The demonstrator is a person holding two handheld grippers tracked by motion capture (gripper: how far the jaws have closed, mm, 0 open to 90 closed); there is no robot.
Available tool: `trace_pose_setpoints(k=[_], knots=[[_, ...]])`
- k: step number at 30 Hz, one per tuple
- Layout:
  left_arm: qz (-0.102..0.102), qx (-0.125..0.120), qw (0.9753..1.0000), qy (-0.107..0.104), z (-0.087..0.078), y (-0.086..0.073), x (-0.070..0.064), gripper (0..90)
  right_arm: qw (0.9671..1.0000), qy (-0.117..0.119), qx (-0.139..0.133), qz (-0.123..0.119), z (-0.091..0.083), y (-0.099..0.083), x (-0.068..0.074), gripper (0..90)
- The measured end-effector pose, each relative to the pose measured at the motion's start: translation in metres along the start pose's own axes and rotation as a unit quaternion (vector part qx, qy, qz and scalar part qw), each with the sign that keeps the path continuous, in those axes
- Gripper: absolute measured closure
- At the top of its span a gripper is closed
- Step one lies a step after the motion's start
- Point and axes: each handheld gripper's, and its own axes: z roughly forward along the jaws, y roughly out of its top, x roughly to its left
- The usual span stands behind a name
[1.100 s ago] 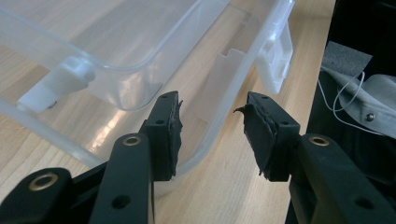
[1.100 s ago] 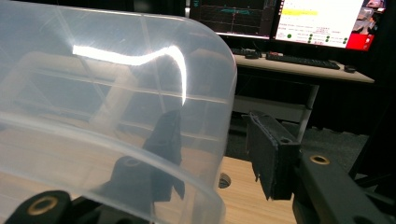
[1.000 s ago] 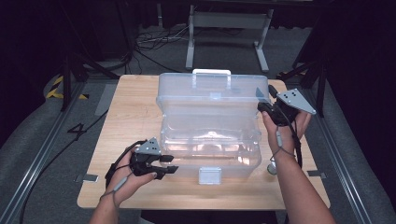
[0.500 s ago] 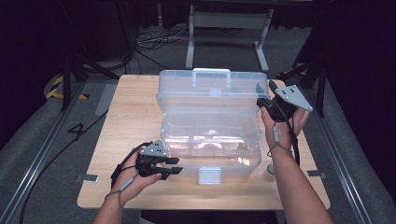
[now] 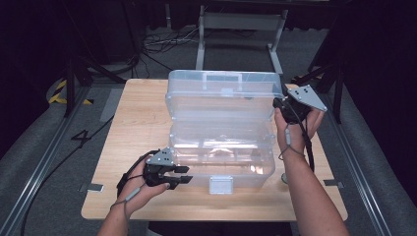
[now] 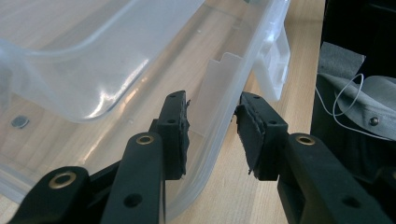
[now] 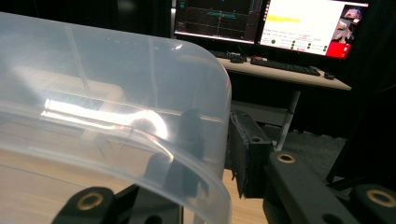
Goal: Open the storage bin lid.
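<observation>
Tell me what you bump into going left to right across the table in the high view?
left gripper → white latch on the clear plastic box → right gripper.

Clear plastic box [image 5: 221,142], light wooden table [image 5: 133,123]
</observation>
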Motion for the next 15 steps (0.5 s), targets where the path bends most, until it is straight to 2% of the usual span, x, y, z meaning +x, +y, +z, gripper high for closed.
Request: trace_pose_setpoints(k=[4, 11, 13, 15], knots=[[0.000, -0.002, 1.0000, -0.001, 0.000, 0.000, 0.000, 64.0, 0.9999, 0.001, 0.008, 0.008, 0.003, 0.001, -0.003, 78.6], [-0.001, -0.005, 1.0000, -0.001, 0.000, -0.001, 0.000, 64.1, 0.9996, 0.001, 0.029, 0.007, 0.010, 0.005, -0.005, 81.1], [-0.001, -0.006, 1.0000, -0.003, 0.000, -0.001, 0.000, 64.4, 0.9990, 0.008, 0.041, 0.018, 0.015, 0.006, -0.008, 81.7], [-0.001, -0.006, 1.0000, -0.006, -0.001, -0.001, 0.001, 64.8, 0.9988, 0.008, 0.045, 0.018, 0.016, 0.006, -0.008, 81.8]])
